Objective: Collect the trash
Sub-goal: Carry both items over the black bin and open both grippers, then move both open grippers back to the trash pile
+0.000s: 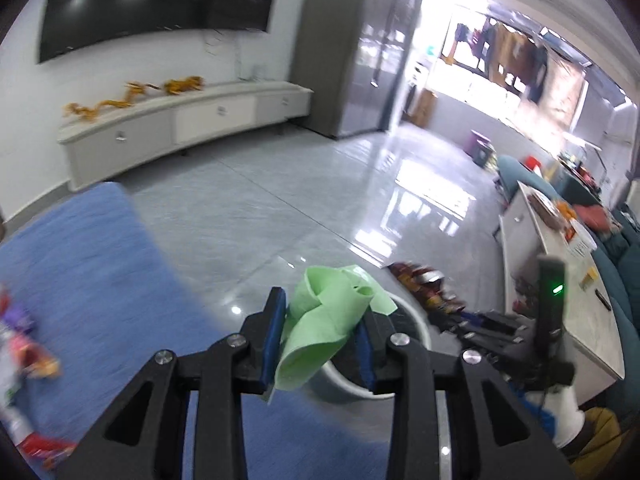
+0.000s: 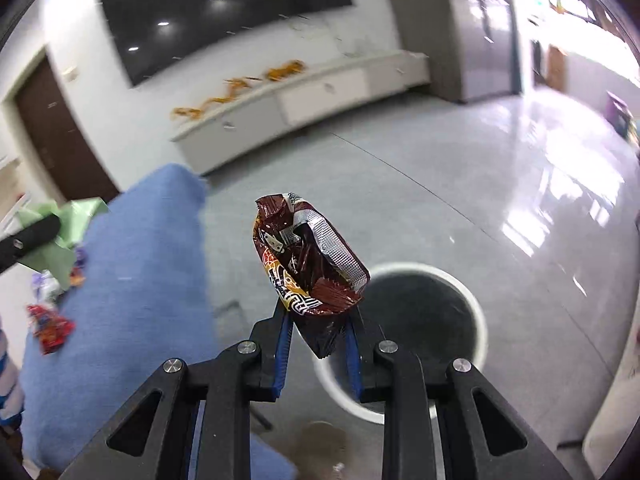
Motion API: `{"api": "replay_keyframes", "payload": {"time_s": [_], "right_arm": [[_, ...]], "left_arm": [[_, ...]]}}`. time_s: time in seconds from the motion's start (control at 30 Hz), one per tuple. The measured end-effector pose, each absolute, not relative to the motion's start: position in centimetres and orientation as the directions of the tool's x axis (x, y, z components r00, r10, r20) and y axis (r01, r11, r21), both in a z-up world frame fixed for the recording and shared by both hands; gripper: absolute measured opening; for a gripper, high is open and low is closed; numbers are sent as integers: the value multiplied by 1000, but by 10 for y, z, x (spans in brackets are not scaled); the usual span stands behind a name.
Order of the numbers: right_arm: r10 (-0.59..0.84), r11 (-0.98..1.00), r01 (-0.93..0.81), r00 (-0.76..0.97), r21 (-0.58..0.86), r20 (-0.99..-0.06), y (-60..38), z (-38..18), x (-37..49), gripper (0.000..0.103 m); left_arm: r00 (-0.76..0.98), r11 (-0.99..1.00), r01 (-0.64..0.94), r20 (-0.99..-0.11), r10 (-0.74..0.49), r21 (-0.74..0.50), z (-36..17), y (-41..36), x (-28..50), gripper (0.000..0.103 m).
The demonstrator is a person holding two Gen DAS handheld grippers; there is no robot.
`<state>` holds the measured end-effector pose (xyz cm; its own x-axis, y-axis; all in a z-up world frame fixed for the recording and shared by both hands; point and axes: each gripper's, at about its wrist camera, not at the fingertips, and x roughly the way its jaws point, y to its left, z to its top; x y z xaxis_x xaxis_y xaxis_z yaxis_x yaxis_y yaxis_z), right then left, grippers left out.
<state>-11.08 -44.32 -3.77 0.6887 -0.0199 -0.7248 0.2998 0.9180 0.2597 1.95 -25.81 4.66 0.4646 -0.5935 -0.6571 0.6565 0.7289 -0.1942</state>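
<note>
My left gripper [image 1: 322, 312] is shut on a crumpled green paper [image 1: 332, 320], pinched between its blue pads [image 1: 274, 340]. Just beyond and below it stands a white round bin [image 1: 416, 320]. My right gripper [image 2: 318, 320] is shut on a brown foil snack wrapper [image 2: 308, 256], which sticks up from the jaws. The bin [image 2: 478, 316], with its dark inside, lies right under and beyond that wrapper. In the left wrist view the same wrapper [image 1: 420, 280] hangs blurred over the bin's far side. The green paper [image 2: 60, 240] shows at the left edge of the right wrist view.
A blue cloth-covered surface [image 2: 132, 280] lies to the left with red and mixed wrappers [image 2: 50, 328] on it. To the right stand a white low table [image 1: 560, 280] with clutter and a teal sofa [image 1: 624, 288]. Across the glossy tiled floor [image 1: 320, 184] stands a long white TV cabinet [image 1: 180, 120].
</note>
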Motion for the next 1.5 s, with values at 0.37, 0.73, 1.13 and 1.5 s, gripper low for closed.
{"api": "replay_keyframes", "payload": {"time_s": [0.37, 0.73, 1.13, 1.5], "right_arm": [[-20, 847, 439, 589, 299, -808, -517, -115, -95, 31], [-68, 822, 486, 602, 297, -796, -530, -105, -118, 48], [-82, 870, 370, 761, 326, -643, -488, 2, -138, 48], [64, 945, 126, 832, 301, -551, -392, 70, -119, 48]], "left_arm": [[282, 648, 710, -732, -620, -275, -18, -383, 60, 52], [294, 642, 714, -713, -636, -279, -11, -390, 46, 59], [465, 700, 678, -608, -644, -224, 64, -290, 14, 59], [660, 842, 500, -541, -522, -203, 90, -112, 8, 59]]}}
